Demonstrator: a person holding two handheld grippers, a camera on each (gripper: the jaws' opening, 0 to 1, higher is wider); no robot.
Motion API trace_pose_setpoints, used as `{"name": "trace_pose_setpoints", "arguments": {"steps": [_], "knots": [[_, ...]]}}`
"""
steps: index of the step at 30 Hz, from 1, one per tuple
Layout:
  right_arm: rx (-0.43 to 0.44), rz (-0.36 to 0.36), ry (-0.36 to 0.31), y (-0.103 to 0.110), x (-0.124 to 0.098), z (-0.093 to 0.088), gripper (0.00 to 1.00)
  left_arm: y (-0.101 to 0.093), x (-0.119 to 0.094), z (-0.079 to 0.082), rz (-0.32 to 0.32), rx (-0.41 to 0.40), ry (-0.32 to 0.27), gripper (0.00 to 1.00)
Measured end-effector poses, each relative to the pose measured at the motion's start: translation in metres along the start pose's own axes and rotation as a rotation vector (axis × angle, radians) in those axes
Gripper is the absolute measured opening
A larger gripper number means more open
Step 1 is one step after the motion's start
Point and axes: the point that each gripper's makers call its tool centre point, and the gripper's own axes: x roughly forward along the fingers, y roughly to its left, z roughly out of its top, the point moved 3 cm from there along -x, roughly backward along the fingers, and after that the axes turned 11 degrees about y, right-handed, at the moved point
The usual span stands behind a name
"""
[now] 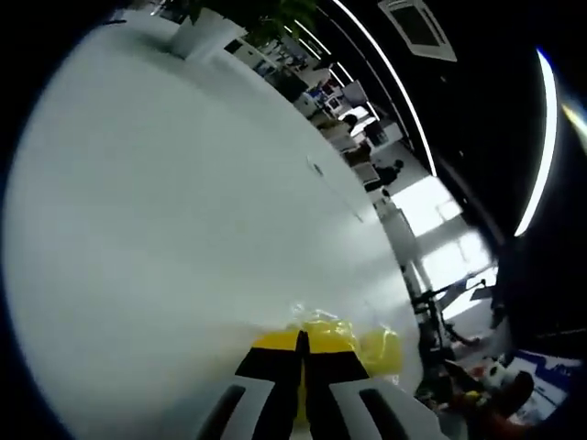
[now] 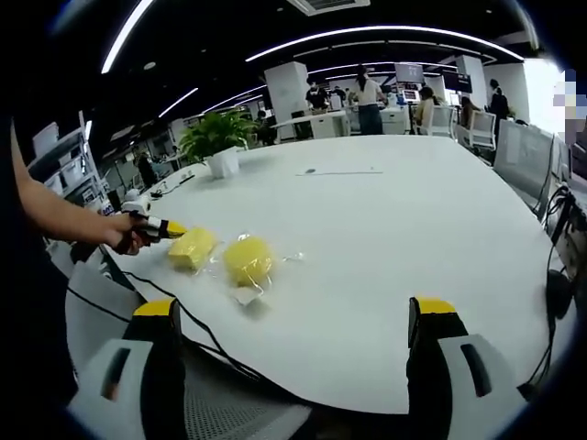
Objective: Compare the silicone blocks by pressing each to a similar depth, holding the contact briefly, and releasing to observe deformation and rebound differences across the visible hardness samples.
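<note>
Right gripper view: two yellow blocks, plant

No text, label, brand or number can be read anywhere.

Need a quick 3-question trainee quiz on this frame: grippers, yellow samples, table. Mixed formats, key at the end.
1. True or false: the right gripper has its fingers spread wide apart, holding nothing.
2. Multiple choice: in the right gripper view, which sample is the left gripper at? A) the blocky yellow sample B) the round yellow sample C) neither, it is lifted well clear of both
3. Fill in: near the far edge of the white table stands a potted ____.

Key: 1 true. 2 A; the tips sit at the blocky one's edge, with the round one beside it untouched. 3 plant.
</note>
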Motion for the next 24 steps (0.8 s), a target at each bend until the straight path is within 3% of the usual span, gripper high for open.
{"name": "trace_pose_setpoints", "arguments": {"steps": [3, 6, 12, 24], "knots": [[-0.004, 0.002, -0.003, 0.0, 0.0, 0.001, 0.96, -0.001, -0.004, 0.002, -0.014, -0.036, -0.03, 0.0], [-0.003, 0.005, -0.008, 0.001, 0.0, 0.003, 0.96, -0.002, -0.007, 0.001, -0.004, -0.021, -0.034, 0.0], [-0.013, 0.013, -0.012, 0.003, 0.001, 0.005, 0.96, -0.018, -0.018, 0.008, -0.054, -0.032, -0.042, 0.0], [-0.023, 0.021, -0.032, 0.003, -0.004, 0.008, 0.96, -0.053, -0.026, 0.016, -0.045, 0.145, -0.051, 0.0]]}}
